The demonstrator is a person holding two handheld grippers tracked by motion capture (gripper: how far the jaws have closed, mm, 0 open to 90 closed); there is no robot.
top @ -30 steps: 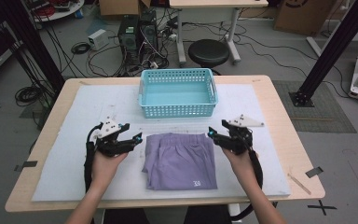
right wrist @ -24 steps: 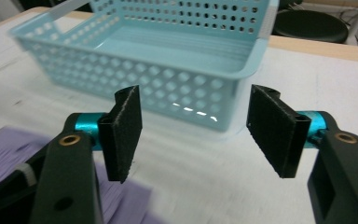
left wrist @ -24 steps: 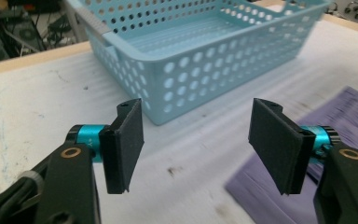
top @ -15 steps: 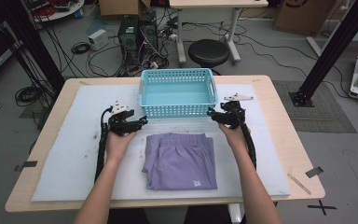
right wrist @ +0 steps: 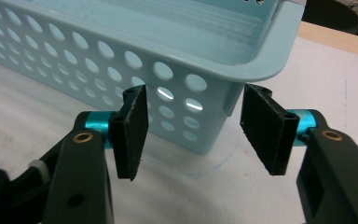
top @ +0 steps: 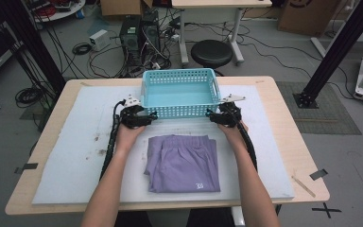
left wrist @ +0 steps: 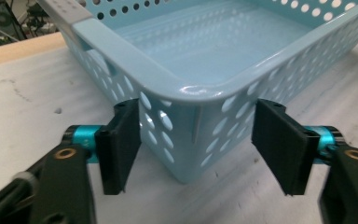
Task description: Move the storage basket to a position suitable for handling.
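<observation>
A light blue perforated basket [top: 179, 109] stands empty at the back middle of the white mat. A folded purple garment [top: 182, 163] lies in front of it. My left gripper [top: 147, 116] is at the basket's near left corner. In the left gripper view that corner [left wrist: 186, 135] sits between the pads of the gripper [left wrist: 200, 144], which stand apart from it; the jaws have just been opening. My right gripper [top: 213, 116] is at the near right corner. Its pads stand wide on either side of the corner [right wrist: 214, 116] in the right gripper view, where the gripper [right wrist: 198, 135] holds nothing.
The white mat [top: 75, 156] covers most of the wooden table [top: 288, 127]. A black stool [top: 211, 53], a computer tower [top: 139, 33] and cables stand on the floor behind the table. A black frame post [top: 333, 52] rises at the right.
Both hands have moved forward from beside the purple garment to the basket's near corners. The garment and the basket have stayed in place.
</observation>
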